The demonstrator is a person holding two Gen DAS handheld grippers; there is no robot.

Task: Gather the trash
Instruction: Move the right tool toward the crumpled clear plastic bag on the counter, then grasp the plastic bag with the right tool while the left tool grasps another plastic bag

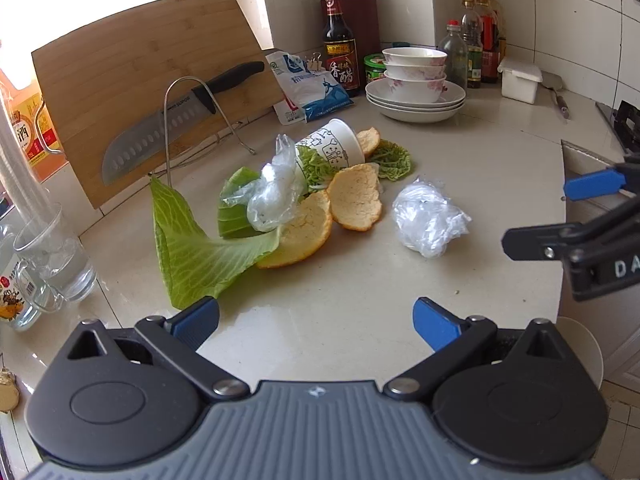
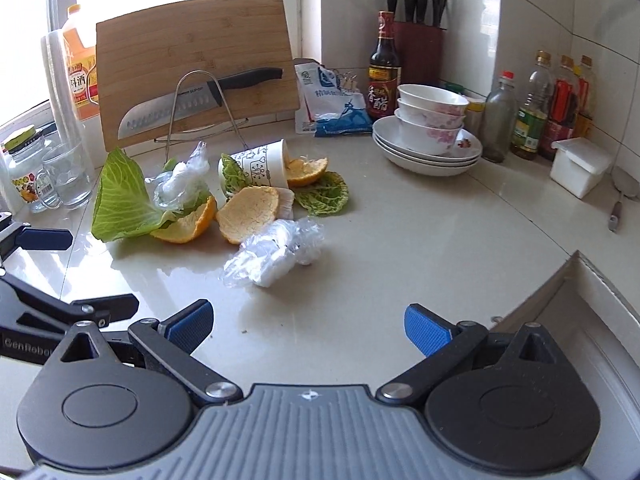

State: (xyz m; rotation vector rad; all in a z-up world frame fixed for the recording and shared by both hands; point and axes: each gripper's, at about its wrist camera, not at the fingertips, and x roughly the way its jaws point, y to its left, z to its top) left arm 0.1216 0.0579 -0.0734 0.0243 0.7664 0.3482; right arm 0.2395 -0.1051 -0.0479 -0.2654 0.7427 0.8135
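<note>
A pile of trash lies on the pale counter (image 1: pixel 360 280): a tipped paper cup (image 1: pixel 334 142), orange peels (image 1: pixel 354 196), cabbage leaves (image 1: pixel 192 248), and crumpled clear plastic (image 1: pixel 276 192). A separate plastic wad (image 1: pixel 428 220) lies to the right of the pile. The same pile shows in the right wrist view: cup (image 2: pixel 264 168), peels (image 2: pixel 250 210), leaf (image 2: pixel 120 196), wad (image 2: pixel 276 250). My left gripper (image 1: pixel 316 322) is open and empty, short of the pile. My right gripper (image 2: pixel 308 326) is open and empty, short of the wad; it also shows at the right edge of the left wrist view (image 1: pixel 560 216).
A cutting board (image 1: pixel 140 80) with a knife (image 1: pixel 172 128) leans at the back on a wire rack. Stacked bowls on plates (image 1: pixel 416 88), sauce bottles (image 1: pixel 340 44), a salt bag (image 1: pixel 308 88), a white box (image 1: pixel 520 80) and a glass mug (image 1: pixel 56 256) stand around. The counter edge (image 2: pixel 560 280) drops at right.
</note>
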